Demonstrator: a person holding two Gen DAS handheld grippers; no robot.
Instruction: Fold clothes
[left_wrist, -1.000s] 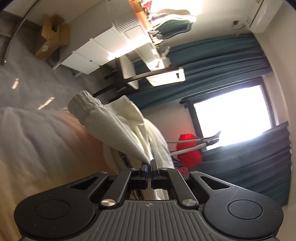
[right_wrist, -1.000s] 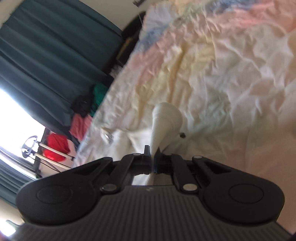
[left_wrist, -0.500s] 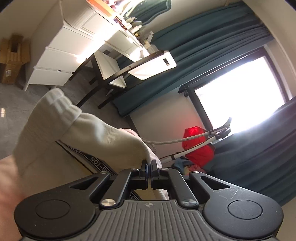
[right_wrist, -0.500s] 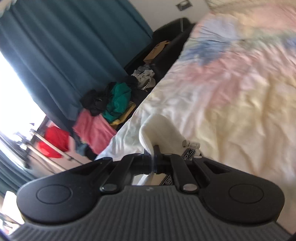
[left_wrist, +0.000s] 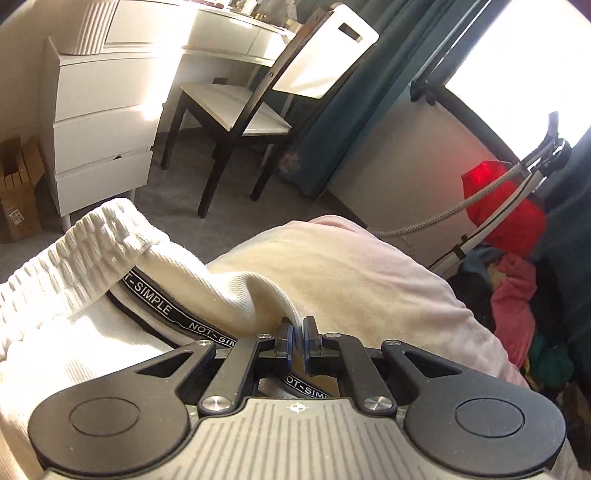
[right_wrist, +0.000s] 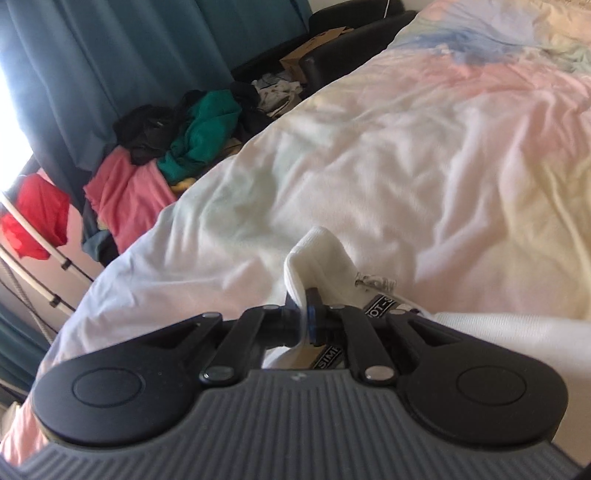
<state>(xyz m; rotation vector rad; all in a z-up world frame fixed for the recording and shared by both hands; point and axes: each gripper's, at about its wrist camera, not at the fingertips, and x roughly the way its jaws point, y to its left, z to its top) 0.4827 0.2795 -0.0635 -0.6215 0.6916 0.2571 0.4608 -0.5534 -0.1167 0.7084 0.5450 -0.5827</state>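
The left hand-held gripper (left_wrist: 298, 338) has its jaws pinched almost together on a fold of the cream garment (left_wrist: 207, 291), whose ribbed cuff (left_wrist: 92, 251) and black "NOT-SIMPLE" band (left_wrist: 155, 299) lie to its left over the edge of the bed (left_wrist: 369, 273). The right hand-held gripper (right_wrist: 303, 310) is likewise clamped on a white edge of the same garment (right_wrist: 317, 254), which rests on the pastel bedsheet (right_wrist: 424, 155) just ahead of it. A pile of clothes (right_wrist: 166, 147) lies beside the bed near the teal curtain (right_wrist: 110, 55).
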